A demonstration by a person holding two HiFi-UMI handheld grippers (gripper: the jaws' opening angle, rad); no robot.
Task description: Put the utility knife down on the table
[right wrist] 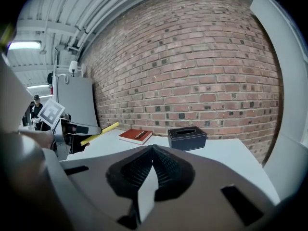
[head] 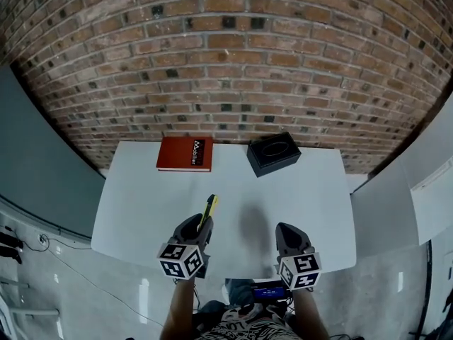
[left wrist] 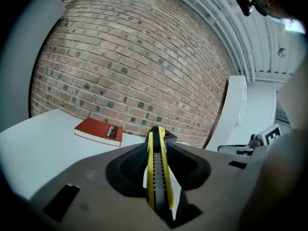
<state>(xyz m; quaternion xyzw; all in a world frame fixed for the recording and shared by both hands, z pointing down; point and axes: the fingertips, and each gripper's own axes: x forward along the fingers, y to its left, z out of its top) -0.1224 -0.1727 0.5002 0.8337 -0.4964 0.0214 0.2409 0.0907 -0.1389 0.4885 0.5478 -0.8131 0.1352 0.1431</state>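
Head view, with both gripper views. The left gripper point(head: 201, 225) point(left wrist: 157, 146) is shown with its jaws closed upon the utility knife point(head: 209, 207) point(left wrist: 156, 174), which is clamped edge-on between the two ribbed black pads; the yellow body with its dark central slider is seen running straight out along the jaws and projecting past their tips. In the head view the knife is pointed away from the person, over the near left part of the white table point(head: 141, 204). In the right gripper view the same knife point(right wrist: 98, 134) is seen from the side, slanted upward at its far end and apparently lifted off the tabletop (contact with the surface cannot be ruled out from the head view alone). The right gripper point(head: 287, 231) point(right wrist: 153, 150) is held beside the left one, well apart from it, over the near right part of the table; its jaws are brought together until the pads meet at the tips, and nothing is gripped between them. At the far edge of the table a red book point(head: 185, 153) point(left wrist: 98, 130) point(right wrist: 136, 135) is laid flat, and a black box point(head: 273, 153) point(right wrist: 187, 137) with an oval opening in its top is set near it, to the right. A brick wall point(head: 226, 62) is seen behind the table
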